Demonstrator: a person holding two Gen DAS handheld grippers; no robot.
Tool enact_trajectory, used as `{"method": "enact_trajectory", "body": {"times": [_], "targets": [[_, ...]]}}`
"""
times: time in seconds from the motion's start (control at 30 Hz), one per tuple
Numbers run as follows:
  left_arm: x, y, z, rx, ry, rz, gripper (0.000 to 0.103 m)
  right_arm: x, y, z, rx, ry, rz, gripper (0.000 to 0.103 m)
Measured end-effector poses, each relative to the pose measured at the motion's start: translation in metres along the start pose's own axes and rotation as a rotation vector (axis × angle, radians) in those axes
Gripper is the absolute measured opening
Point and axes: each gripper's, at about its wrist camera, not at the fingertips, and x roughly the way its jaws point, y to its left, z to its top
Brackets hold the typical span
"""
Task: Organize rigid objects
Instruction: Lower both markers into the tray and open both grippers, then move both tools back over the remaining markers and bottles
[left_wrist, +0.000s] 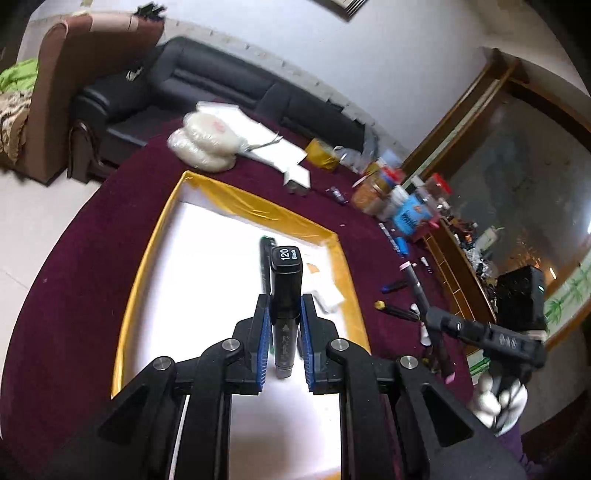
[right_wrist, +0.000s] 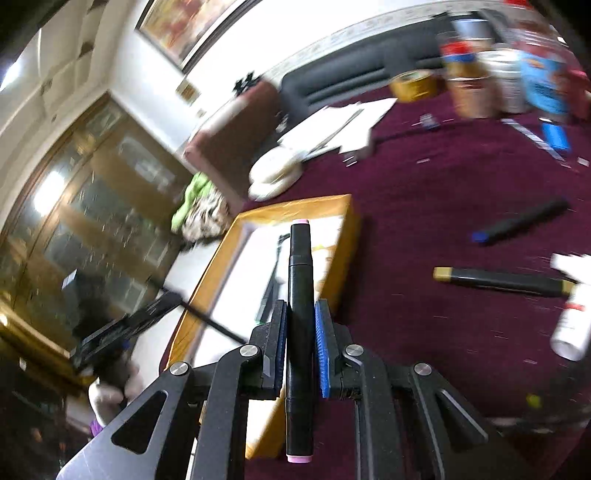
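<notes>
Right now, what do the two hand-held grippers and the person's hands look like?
Each hand-held gripper, left and right, has black angular linkage arms with silver rivets and ribbed blue pads. The right hand wears a white glove with a purple sleeve below it.

Black marker (left_wrist: 286, 291) cap end — printed "120" and "Black".

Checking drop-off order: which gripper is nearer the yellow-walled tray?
Left. The left gripper hangs over the tray; the right gripper is beside it, above the cloth.
</notes>
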Motion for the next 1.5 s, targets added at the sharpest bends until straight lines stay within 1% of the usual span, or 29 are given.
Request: {"method": "enact_trajectory", "body": {"times": [0.1, 0.17, 0.23, 0.4, 0.5, 0.53, 0.6, 0.67, 0.73, 0.77, 0.8, 0.83, 0.87, 0.9, 0.97, 1.03, 1.13, 1.17, 1.2, 1.27, 1.3, 1.33, 1.4, 1.5], "targets": [[0.020, 0.017, 0.015, -0.032, 0.045, 0.009, 0.013, 0.043, 0.024, 0.003, -0.014, 0.068, 0.030, 0.013], [0.032, 0.025, 0.024, -0.055, 0.069, -0.006, 0.014, 0.066, 0.033, 0.005, -0.013, 0.099, 0.036, 0.013], [0.044, 0.032, 0.033, -0.070, 0.090, -0.002, 0.014, 0.090, 0.042, 0.008, -0.008, 0.130, 0.032, 0.013], [0.070, 0.041, 0.049, -0.064, 0.117, 0.045, 0.013, 0.130, 0.054, 0.019, 0.020, 0.167, 0.021, 0.013], [0.076, 0.053, 0.054, -0.089, 0.114, 0.057, 0.013, 0.152, 0.058, 0.026, 0.031, 0.182, 0.000, 0.013], [0.076, 0.056, 0.054, -0.095, 0.109, 0.056, 0.013, 0.161, 0.060, 0.029, 0.026, 0.186, -0.022, 0.013], [0.072, 0.060, 0.054, -0.116, 0.095, 0.039, 0.013, 0.172, 0.060, 0.031, 0.025, 0.193, -0.046, 0.013], [0.065, 0.062, 0.054, -0.120, 0.077, 0.037, 0.014, 0.179, 0.057, 0.033, 0.025, 0.198, -0.076, 0.013], [0.055, 0.061, 0.052, -0.112, 0.060, 0.044, 0.019, 0.180, 0.056, 0.035, 0.019, 0.187, -0.120, 0.014], [0.050, 0.060, 0.052, -0.109, 0.052, 0.050, 0.027, 0.179, 0.054, 0.036, 0.019, 0.172, -0.134, 0.014], [0.041, 0.059, 0.050, -0.103, 0.033, 0.060, 0.041, 0.178, 0.053, 0.037, 0.018, 0.162, -0.141, 0.014], [0.036, 0.058, 0.050, -0.099, 0.022, 0.063, 0.049, 0.174, 0.052, 0.039, 0.012, 0.150, -0.156, 0.016], [0.028, 0.055, 0.048, -0.094, 0.004, 0.067, 0.060, 0.173, 0.053, 0.041, 0.004, 0.140, -0.163, 0.020], [0.023, 0.053, 0.047, -0.091, -0.011, 0.071, 0.061, 0.168, 0.055, 0.043, -0.008, 0.127, -0.165, 0.022], [0.011, 0.048, 0.044, -0.073, -0.033, 0.073, 0.061, 0.147, 0.059, 0.045, -0.050, 0.089, -0.177, 0.029], [0.006, 0.041, 0.042, -0.059, -0.037, 0.075, 0.061, 0.125, 0.062, 0.046, -0.093, 0.048, -0.198, 0.032], [-0.001, 0.024, 0.036, -0.029, -0.033, 0.055, 0.063, 0.077, 0.060, 0.042, -0.179, -0.054, -0.272, 0.032], [-0.001, 0.017, 0.035, -0.014, -0.029, 0.047, 0.064, 0.062, 0.059, 0.039, -0.207, -0.092, -0.306, 0.036], [-0.001, 0.007, 0.032, 0.009, -0.022, 0.037, 0.065, 0.045, 0.057, 0.035, -0.234, -0.135, -0.346, 0.041], [0.002, -0.013, 0.028, 0.045, -0.009, 0.023, 0.067, 0.003, 0.045, 0.024, -0.276, -0.246, -0.455, 0.071], [0.006, -0.027, 0.025, 0.072, 0.005, 0.010, 0.067, -0.015, 0.037, 0.020, -0.277, -0.288, -0.491, 0.078], [0.011, -0.039, 0.021, 0.093, 0.020, -0.002, 0.067, -0.037, 0.020, 0.014, -0.257, -0.335, -0.527, 0.082], [0.023, -0.061, 0.015, 0.126, 0.048, -0.018, 0.067, -0.063, -0.008, 0.010, -0.191, -0.352, -0.546, 0.082], [0.044, -0.094, 0.002, 0.171, 0.102, -0.035, 0.067, -0.110, -0.068, 0.002, -0.009, -0.380, -0.525, 0.082]]}}
